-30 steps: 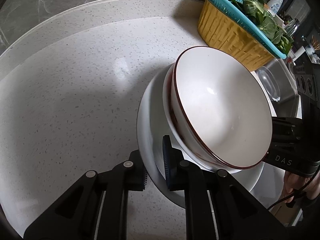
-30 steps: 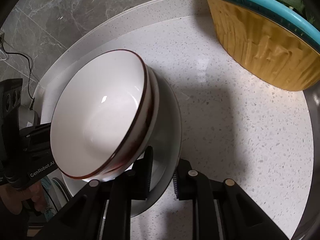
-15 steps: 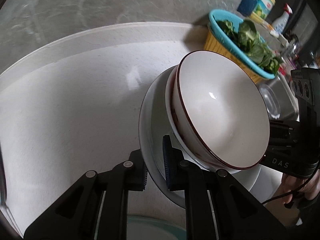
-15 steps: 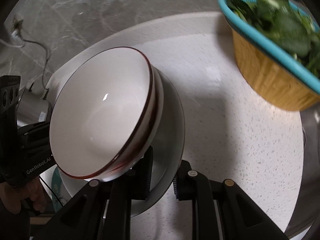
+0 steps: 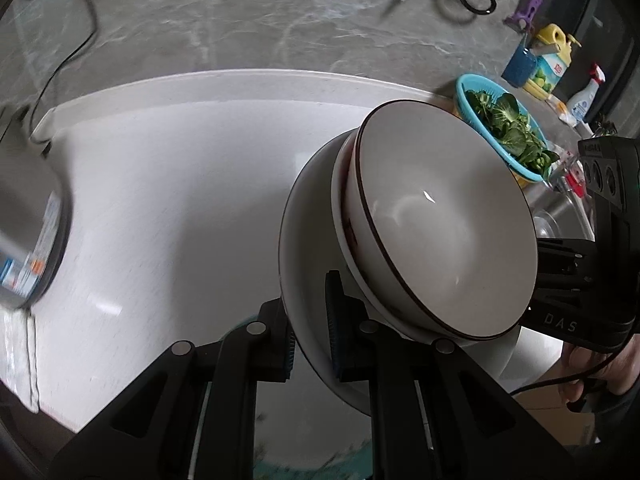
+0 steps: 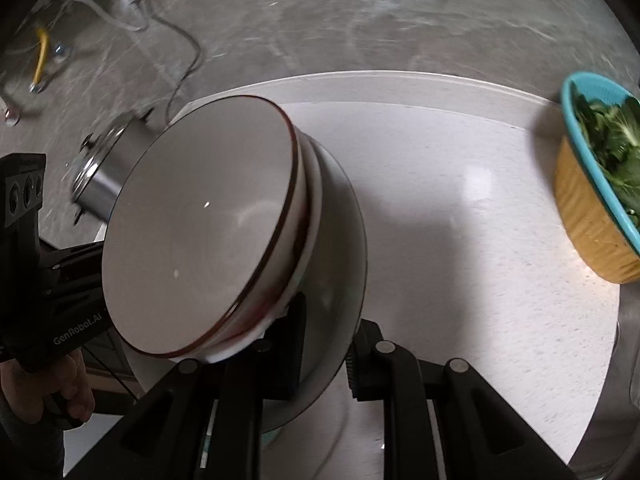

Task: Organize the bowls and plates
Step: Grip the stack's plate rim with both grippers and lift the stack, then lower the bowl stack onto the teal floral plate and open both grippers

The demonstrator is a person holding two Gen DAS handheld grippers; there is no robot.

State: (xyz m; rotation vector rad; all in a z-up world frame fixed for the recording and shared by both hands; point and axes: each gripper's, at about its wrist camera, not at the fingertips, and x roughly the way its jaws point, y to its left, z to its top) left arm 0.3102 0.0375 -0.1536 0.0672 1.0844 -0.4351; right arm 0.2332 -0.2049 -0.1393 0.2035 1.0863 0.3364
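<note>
left wrist view: your left gripper [image 5: 310, 332] is clenched on the rim of the white plate [image 5: 304, 248]; one blue-padded finger [image 5: 334, 320] lies on the plate's upper face and the other sits under the rim, with no visible gap to the plate. the plate occupies the centre-right of the frame, tilted, with two nested bowls on it. the top bowl [image 5: 444, 228] is white inside with a dark brown rim line; the lower bowl [image 5: 340, 200] shows only as a white edge with a red-brown band beneath it. at the right edge of the frame the other gripper's black body meets the stack on its far side, and the hand [image 5: 592, 372] holding it is partly visible at lower right.

right wrist view: your right gripper [image 6: 322, 350] grasps the opposite rim of the same plate [image 6: 344, 264], one finger on each face, clamped tight. here the bowl stack [image 6: 200, 236] fills the centre-left, leaning toward the left of the frame.

surroundings: white speckled countertop [image 5: 168, 184] lies below the stack in both views. a teal-rimmed yellow basket [image 6: 588, 216] of leafy greens [image 6: 608, 140] sits at the right edge of the right wrist view. a steel pot [image 6: 100, 176] is at left, blurred. bottles in the upper right of the left wrist view are too blurred to read.
</note>
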